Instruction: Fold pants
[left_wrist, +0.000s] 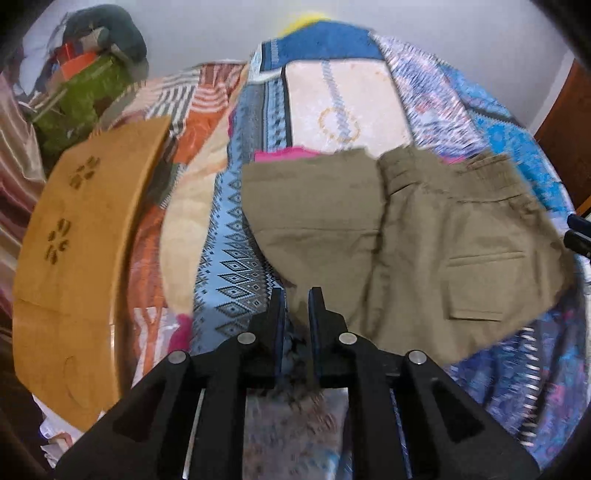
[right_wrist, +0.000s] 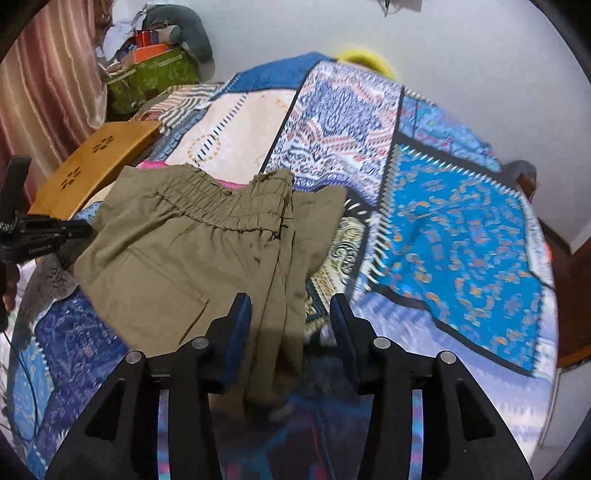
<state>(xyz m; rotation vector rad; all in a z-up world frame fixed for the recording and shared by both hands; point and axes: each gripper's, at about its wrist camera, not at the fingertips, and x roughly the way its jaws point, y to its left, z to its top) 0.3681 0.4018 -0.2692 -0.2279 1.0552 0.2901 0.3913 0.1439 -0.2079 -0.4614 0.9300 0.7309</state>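
Olive-green pants (left_wrist: 424, 236) lie folded on a patterned bedspread (left_wrist: 243, 258), elastic waistband toward the far side, a back pocket facing up. They also show in the right wrist view (right_wrist: 192, 251). My left gripper (left_wrist: 296, 295) hovers over the pants' near left edge, its jaws a narrow gap apart with nothing visibly clamped. My right gripper (right_wrist: 290, 306) is open, its fingers either side of the pants' near right edge. The left gripper also shows in the right wrist view (right_wrist: 74, 230) at the pants' left side.
A wooden lap tray (left_wrist: 77, 243) lies on the bed left of the pants. A pink cloth (left_wrist: 280, 155) pokes out beyond the pants. A green bag (right_wrist: 151, 79) and piled things sit at the far left by a curtain. A white wall is behind.
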